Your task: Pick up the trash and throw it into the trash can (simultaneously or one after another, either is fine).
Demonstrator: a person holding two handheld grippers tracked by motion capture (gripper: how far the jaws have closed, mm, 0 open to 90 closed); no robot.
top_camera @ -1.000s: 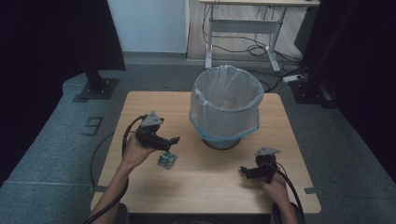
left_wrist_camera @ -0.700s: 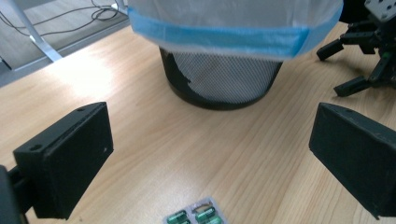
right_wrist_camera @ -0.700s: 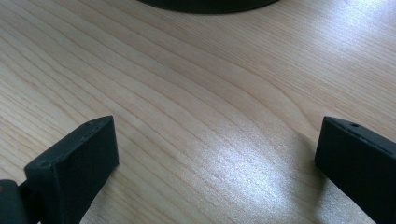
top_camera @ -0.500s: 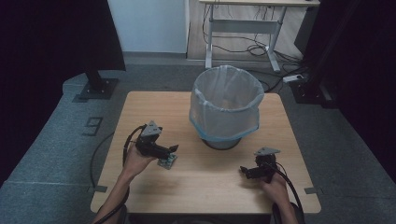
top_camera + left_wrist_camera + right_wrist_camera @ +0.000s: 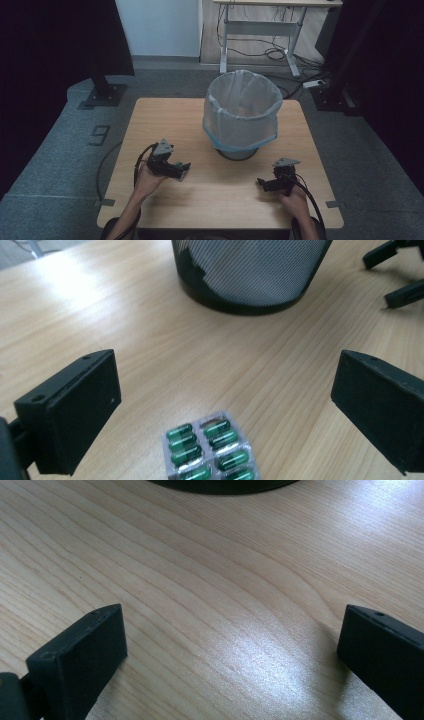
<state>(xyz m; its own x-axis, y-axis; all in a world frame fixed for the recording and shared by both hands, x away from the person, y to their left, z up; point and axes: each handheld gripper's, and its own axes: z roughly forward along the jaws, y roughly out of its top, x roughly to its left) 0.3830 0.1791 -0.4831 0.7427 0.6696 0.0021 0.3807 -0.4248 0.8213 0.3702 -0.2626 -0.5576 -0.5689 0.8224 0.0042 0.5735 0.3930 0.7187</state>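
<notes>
Currently lying flat on the tabletop (image 5: 165, 115): blister pack (image 5: 210, 450) of green capsules, two columns, foil face up. Running long axis away from the left gripper's camera toward the bin, tilting slightly off that line; near end getting cut off by the bottom edge of the left gripper view, so full length not readable.

Sitting between the jaws of the left gripper (image 5: 220, 410), jaws spread wide, neither one touching the pack. Hovering low over the wood in the left gripper view. Showing in the high view as left gripper (image 5: 181, 171) at the left-front part of the tabletop, held in the left hand (image 5: 149, 179), with the pack as a small pale patch right at its tip.

Standing at the back-centre of the tabletop: black mesh bin (image 5: 243, 112) with a clear liner folded over the rim, well apart from the pack. Showing its lower wall and base as bin (image 5: 250, 275) straight ahead in the left gripper view.

Resting near the right-front edge: right gripper (image 5: 261, 183) in the right hand (image 5: 295, 200), pointing left across the tabletop. Jaws wide apart in the right gripper view around right gripper (image 5: 230, 655), bare wood between them, nothing held.

Versus a second ago: left gripper dropping lower and closing in toward the front edge, now straddling the pack rather than sitting behind it. Pack, bin and right gripper staying put.
</notes>
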